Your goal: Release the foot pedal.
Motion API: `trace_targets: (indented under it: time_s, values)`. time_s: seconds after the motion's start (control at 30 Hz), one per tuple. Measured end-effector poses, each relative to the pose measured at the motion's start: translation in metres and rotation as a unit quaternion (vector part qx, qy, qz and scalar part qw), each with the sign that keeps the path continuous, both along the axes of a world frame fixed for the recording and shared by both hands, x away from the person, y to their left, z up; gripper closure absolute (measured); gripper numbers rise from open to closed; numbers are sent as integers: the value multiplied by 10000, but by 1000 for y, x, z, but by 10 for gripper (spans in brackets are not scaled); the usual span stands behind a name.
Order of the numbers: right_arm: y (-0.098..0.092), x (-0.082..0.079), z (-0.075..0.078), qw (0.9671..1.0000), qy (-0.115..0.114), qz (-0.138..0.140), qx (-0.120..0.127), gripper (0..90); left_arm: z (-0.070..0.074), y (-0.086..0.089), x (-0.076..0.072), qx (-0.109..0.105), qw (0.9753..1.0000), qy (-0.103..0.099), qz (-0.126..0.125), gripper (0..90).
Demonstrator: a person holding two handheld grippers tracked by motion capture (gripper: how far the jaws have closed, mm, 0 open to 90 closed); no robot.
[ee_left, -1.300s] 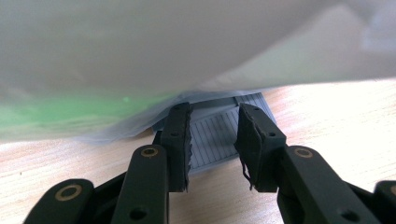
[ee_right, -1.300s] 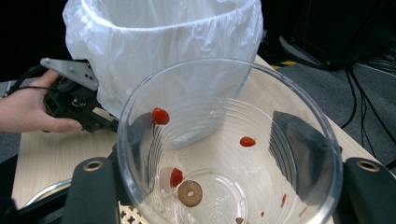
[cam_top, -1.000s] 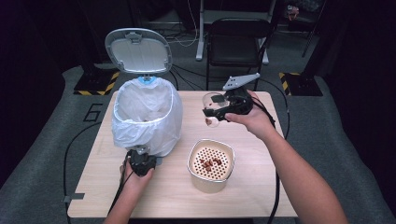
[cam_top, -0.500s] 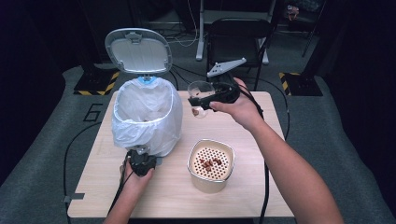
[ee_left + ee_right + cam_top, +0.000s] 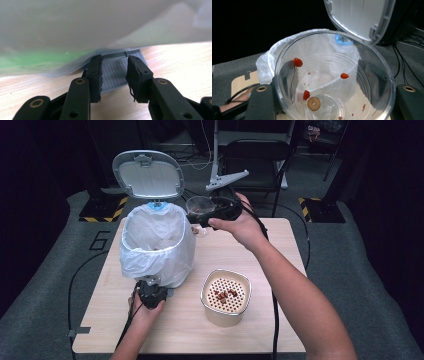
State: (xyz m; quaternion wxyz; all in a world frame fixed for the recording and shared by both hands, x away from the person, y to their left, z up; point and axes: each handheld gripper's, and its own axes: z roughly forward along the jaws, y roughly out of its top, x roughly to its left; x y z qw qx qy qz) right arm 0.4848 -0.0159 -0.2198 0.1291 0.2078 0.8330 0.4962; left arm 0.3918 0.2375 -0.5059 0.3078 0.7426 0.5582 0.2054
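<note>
So the right gripper (image 5: pixel 204 216), clamped on the clear cup (image 5: pixel 199 206), had swung left over the last second and now held it just beside the rim of the bagged bin (image 5: pixel 156 247). A few red bits (image 5: pixel 297 62) were stuck inside the cup. The left gripper (image 5: pixel 113 75) sat parted around the bin's pedal (image 5: pixel 113 72), with the lid (image 5: pixel 148 174) up. Looked ready to tip.

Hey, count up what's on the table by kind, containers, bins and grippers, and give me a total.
Pedal bins: 1, the white-bagged bin, lid up
Clear plastic cups: 1, the cup held in the right gripper
Beige strainer pots: 1, the pot
Grippers: 2, counting the left gripper at the bin's pedal
Total: 5
</note>
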Motion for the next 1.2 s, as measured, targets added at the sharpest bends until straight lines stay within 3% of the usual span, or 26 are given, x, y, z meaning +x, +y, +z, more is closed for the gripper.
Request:
trace_targets:
  time_s: [0.2, 0.4, 0.77, 1.2]
  values:
    - [22, 2, 11, 10000, 22, 96, 4, 335, 0, 0, 0, 3, 10000, 1, -5, 649]
    - [43, 8, 11, 9998, 73, 127, -98, 332, 0, 0, 0, 4, 10000, 1, -7, 649]
    - [84, 18, -6, 9991, 168, 226, -310, 328, 0, 0, 0, -6, 10000, -13, -7, 649]
    - [108, 29, -29, 9984, 354, 89, -435, 318, 0, 0, 0, 2, 10000, -20, -3, 649]
